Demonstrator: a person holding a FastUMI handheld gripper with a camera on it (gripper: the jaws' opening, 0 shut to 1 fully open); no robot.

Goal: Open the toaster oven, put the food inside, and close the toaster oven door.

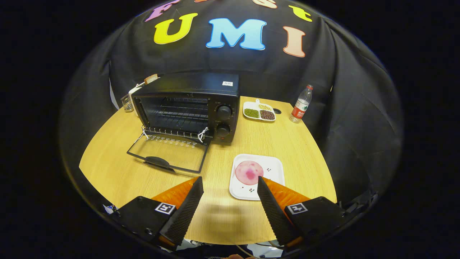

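Door (167, 155) of the oven (187, 108) is already lying flat on the table (287, 144), hinged down ahead and left of the claw (230, 189), so the opening step is looking done. Rack inside is showing bare, as far as can be told. Food (248, 172), a round pink slice, is sitting on a white plate (275, 169) just ahead of the right finger, whose tip is overlapping the plate's near edge in view; whether it is touching is unclear. Claw is standing wide open and holding nothing, with bare table showing between its fingers. What is remaining, by my reading: gripping the slice, carrying it left and forward into the oven, then lifting the door shut. Beyond the plate, a tray of beans (259, 111) and a bottle (301, 104) are standing well clear of that path
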